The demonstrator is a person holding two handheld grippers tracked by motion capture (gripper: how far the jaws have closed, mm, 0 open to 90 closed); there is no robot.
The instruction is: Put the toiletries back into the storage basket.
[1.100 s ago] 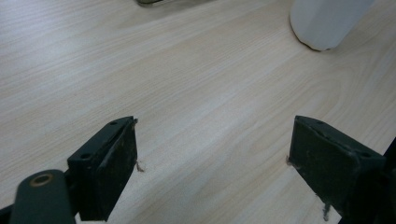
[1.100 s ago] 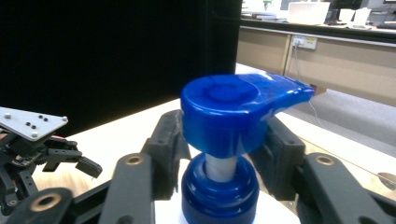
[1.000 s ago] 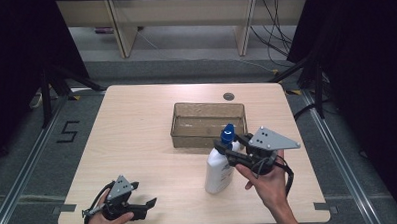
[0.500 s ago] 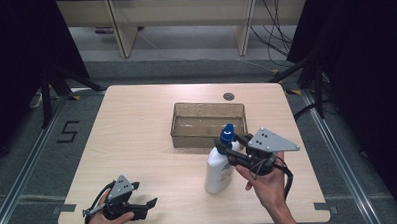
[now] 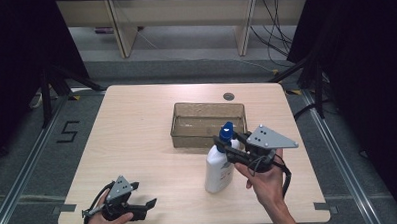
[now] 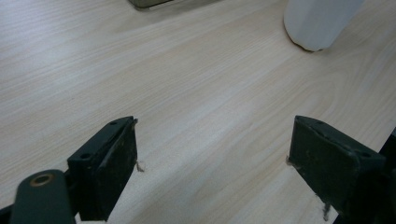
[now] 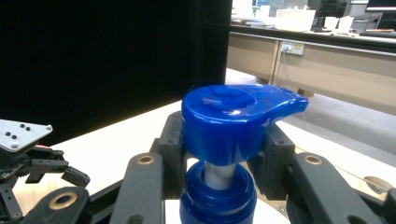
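One bottle (image 5: 219, 167): stiff plastic, top-heavy, being judged slippery; best taken below the blue pump (image 7: 236, 121), beside the tray (image 5: 207, 108)
Right gripper (image 5: 226, 143): being kept clamped on the pump neck
Left gripper (image 6: 212, 170): being held wide open, nothing between

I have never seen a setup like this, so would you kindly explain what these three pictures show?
A person holds a hand-held claw in each hand. One camera looks down on the light wooden table; the others ride on each claw. The right claw is shut on the blue pump head of a white plastic pump bottle, which stands beside a clear rectangular plastic bin. The left claw is open at the table's near edge; its two black jaws stand apart over bare wood.
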